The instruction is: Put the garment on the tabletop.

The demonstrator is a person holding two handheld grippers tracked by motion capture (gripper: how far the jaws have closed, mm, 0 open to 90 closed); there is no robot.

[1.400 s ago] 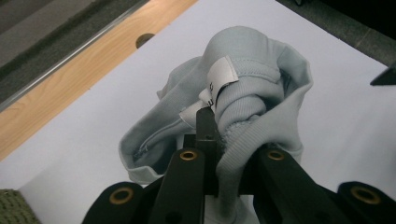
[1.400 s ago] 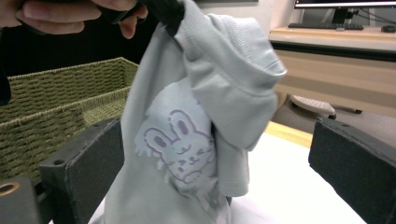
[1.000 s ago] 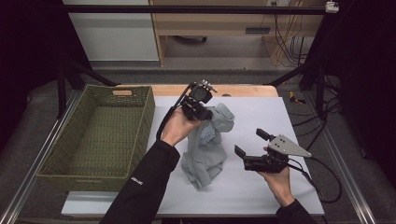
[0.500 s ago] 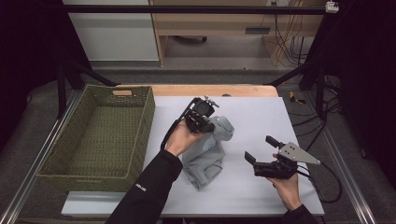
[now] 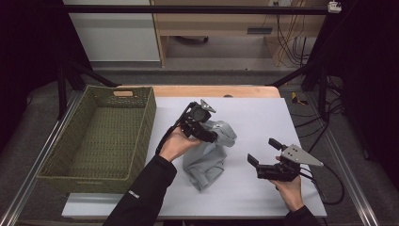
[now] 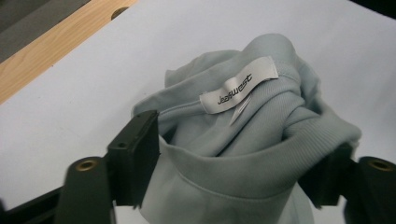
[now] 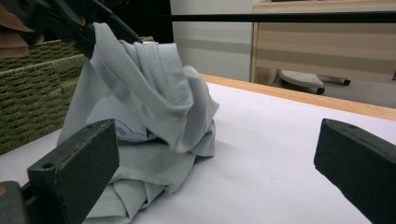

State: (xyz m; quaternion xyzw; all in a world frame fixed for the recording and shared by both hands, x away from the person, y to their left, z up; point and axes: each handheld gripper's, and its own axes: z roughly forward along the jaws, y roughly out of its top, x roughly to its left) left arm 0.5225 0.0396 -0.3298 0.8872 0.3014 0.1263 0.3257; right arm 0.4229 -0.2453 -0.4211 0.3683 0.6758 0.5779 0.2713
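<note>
Two hand-held grippers are under my control at the desk (image 5: 263,197). Nearest to me, the right hand-held gripper (image 5: 264,151) sits low over the white desk surface at the right, held from below by my right hand (image 5: 288,188). Its jaws stand wide apart with nothing between them; in the right gripper view they frame the garment from the side.

Farther forward, at the middle of the desk, lies a light grey sweatshirt (image 5: 208,157), crumpled in a heap. Its lower folds rest on the desk; its upper part is pulled up into a peak. The left hand-held gripper (image 5: 211,136) is clamped on that peak, with my left hand (image 5: 176,143) around its body. In the left gripper view, the ribbed collar (image 6: 243,158) is bunched between the two black jaws, and a white label (image 6: 239,85) inside the neck faces the camera.

To the left of the sweatshirt, apart from it, a green woven basket (image 5: 141,136) stands on the desk. Beyond the white surface, a wooden strip (image 5: 197,91) runs along the far desk edge.
</note>
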